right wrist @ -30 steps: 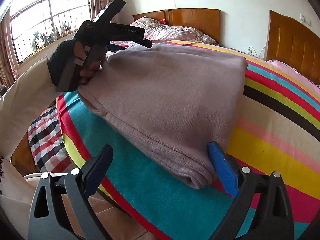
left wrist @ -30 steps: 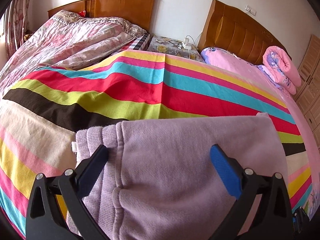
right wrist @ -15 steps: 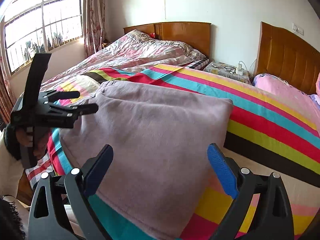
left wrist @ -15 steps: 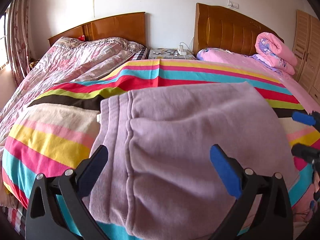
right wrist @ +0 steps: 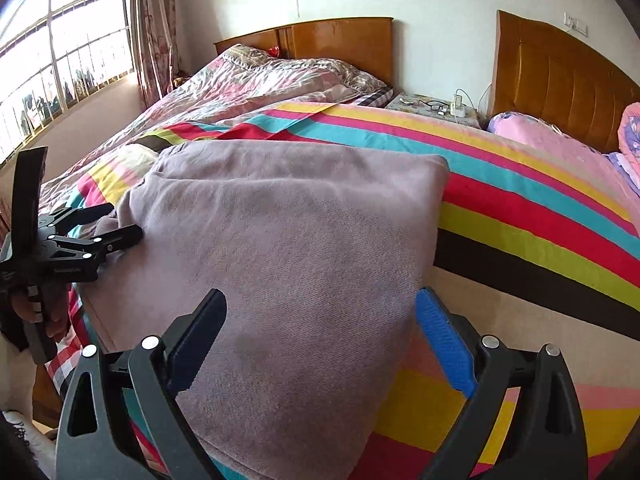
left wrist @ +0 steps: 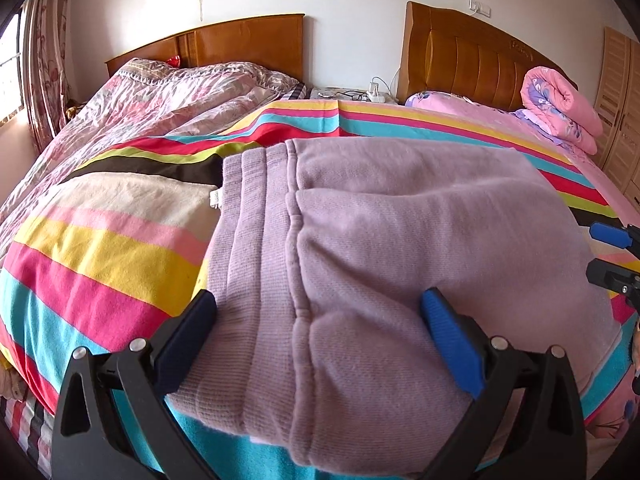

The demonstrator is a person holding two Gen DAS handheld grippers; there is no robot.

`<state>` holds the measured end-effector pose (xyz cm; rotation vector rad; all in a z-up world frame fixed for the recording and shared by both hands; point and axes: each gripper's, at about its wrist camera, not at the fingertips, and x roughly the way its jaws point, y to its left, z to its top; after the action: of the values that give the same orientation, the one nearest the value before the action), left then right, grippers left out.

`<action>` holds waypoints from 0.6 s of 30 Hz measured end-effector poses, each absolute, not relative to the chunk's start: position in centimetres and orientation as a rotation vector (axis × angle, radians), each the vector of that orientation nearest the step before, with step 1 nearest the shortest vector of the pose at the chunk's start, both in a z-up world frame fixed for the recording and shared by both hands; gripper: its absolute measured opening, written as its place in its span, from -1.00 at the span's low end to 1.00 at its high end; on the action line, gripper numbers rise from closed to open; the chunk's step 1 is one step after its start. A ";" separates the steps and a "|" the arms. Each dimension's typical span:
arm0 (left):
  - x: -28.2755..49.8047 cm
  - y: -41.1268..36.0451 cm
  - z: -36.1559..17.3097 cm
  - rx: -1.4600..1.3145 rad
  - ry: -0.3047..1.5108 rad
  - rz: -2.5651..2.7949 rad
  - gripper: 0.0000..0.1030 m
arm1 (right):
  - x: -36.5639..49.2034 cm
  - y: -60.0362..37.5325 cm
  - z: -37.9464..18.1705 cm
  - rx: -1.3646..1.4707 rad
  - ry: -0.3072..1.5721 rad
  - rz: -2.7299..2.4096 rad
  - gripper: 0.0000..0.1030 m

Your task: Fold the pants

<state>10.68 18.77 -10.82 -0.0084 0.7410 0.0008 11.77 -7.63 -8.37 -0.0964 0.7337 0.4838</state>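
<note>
Pants nearer now — folded, waistband left, long axis crosswise.

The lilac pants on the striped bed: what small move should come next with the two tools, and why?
Probably nothing more than lifting both tools away. The pants already lie folded into a compact rectangle on the striped blanket, waistband at one side. The left tool and the right tool both stand open above the fabric, gripping nothing. At most, press the thick near edge flatter.

Sunlit bedroom, two wooden headboards
</note>
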 end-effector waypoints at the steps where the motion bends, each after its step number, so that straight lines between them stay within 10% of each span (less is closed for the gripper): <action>1: 10.7 18.7 -10.8 -0.007 0.741 0.003 0.97 | 11.5 -7.4 -8.3 -0.101 0.731 0.488 0.79; 18: 10.2 18.3 -10.4 0.006 0.728 0.040 0.97 | 7.7 -9.5 -10.9 -0.092 0.793 0.464 0.80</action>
<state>10.21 18.28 -10.41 0.0062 0.7280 0.0405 7.72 -9.48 -10.87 -0.0920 0.7929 0.4644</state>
